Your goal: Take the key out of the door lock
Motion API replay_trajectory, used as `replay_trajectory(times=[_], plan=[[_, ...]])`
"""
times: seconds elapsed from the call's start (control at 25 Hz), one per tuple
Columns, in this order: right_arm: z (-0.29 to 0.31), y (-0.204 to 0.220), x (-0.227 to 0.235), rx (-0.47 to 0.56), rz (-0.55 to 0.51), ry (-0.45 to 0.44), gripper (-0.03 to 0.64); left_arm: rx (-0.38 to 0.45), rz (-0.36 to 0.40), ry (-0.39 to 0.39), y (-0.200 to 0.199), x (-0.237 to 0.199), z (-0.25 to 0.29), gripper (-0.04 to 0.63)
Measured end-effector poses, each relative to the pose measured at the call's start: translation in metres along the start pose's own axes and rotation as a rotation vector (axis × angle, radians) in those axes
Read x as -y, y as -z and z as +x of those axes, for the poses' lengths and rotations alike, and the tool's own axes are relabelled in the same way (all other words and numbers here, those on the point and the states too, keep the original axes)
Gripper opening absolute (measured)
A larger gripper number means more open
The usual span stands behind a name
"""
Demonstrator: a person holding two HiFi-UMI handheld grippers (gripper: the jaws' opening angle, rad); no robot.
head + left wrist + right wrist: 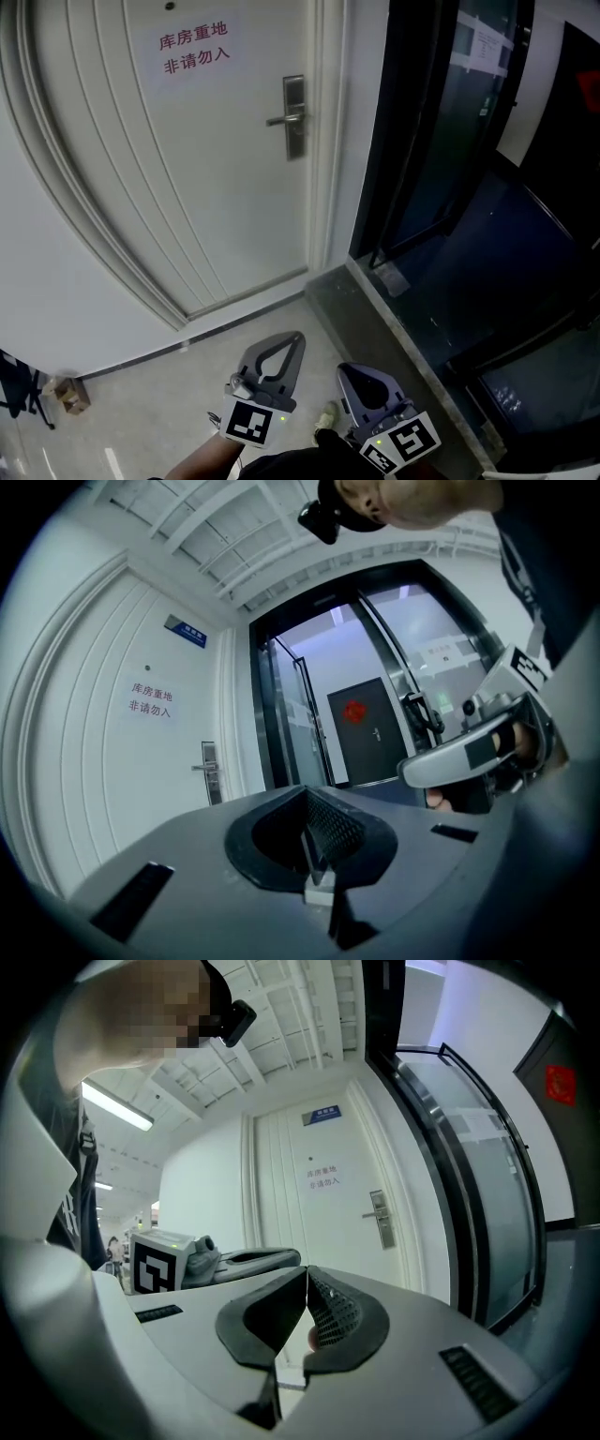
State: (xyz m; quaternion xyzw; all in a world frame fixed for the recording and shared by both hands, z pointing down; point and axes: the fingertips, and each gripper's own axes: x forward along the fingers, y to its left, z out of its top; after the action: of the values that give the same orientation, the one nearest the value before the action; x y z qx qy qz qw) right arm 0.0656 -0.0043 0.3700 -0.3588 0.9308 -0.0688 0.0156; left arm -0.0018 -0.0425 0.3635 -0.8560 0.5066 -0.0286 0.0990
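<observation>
Before the white door, over pale floor: left hand-held gripper, right hand-held gripper, both jaws together.

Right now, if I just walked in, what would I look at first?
The big white door up front, with a red-lettered sign near its top and a silver handle at its right edge. Low down, the left gripper and right gripper both point toward it, jaws shut.
</observation>
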Motion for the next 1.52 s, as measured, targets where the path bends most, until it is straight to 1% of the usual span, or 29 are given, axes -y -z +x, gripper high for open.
replay_trajectory(times=[0.16, 0.36, 0.52, 0.64, 0.72, 0.88, 1.08, 1.16, 1.28, 1.48, 1.52], plan=[[0.025, -0.019, 0.056, 0.006, -0.016, -0.034, 0.014, 0.005, 0.011, -0.030, -0.004, -0.012, 0.059, 0.005], [0.049, -0.031, 0.107, 0.014, -0.022, -0.061, 0.014, 0.002, -0.063, -0.062, -0.003, -0.018, 0.113, 0.005], [0.061, -0.033, 0.130, 0.018, -0.007, -0.076, 0.014, -0.015, -0.044, -0.079, 0.002, -0.034, 0.142, 0.005], [0.074, -0.034, 0.146, 0.016, 0.001, -0.074, 0.014, -0.008, 0.007, -0.100, 0.001, -0.057, 0.164, 0.005], [0.085, -0.034, 0.155, 0.015, 0.001, -0.071, 0.014, 0.004, 0.072, -0.113, -0.001, -0.077, 0.180, 0.005], [0.114, -0.032, 0.177, 0.008, 0.001, -0.051, 0.014, 0.018, 0.227, -0.128, 0.000, -0.117, 0.214, 0.006], [0.167, -0.036, 0.207, 0.013, -0.005, -0.015, 0.014, 0.028, 0.348, -0.128, 0.012, -0.170, 0.262, 0.006], [0.191, -0.039, 0.218, 0.013, -0.005, -0.003, 0.014, 0.028, 0.417, -0.125, 0.017, -0.192, 0.282, 0.006], [0.223, -0.041, 0.233, 0.008, 0.004, 0.014, 0.014, 0.014, 0.572, -0.142, 0.028, -0.224, 0.314, 0.006], [0.271, -0.034, 0.260, -0.016, 0.026, 0.047, 0.014, -0.015, 0.921, -0.222, 0.049, -0.270, 0.371, 0.008], [0.279, -0.032, 0.264, -0.021, 0.029, 0.054, 0.014, -0.029, 0.983, -0.239, 0.055, -0.279, 0.383, 0.017]])
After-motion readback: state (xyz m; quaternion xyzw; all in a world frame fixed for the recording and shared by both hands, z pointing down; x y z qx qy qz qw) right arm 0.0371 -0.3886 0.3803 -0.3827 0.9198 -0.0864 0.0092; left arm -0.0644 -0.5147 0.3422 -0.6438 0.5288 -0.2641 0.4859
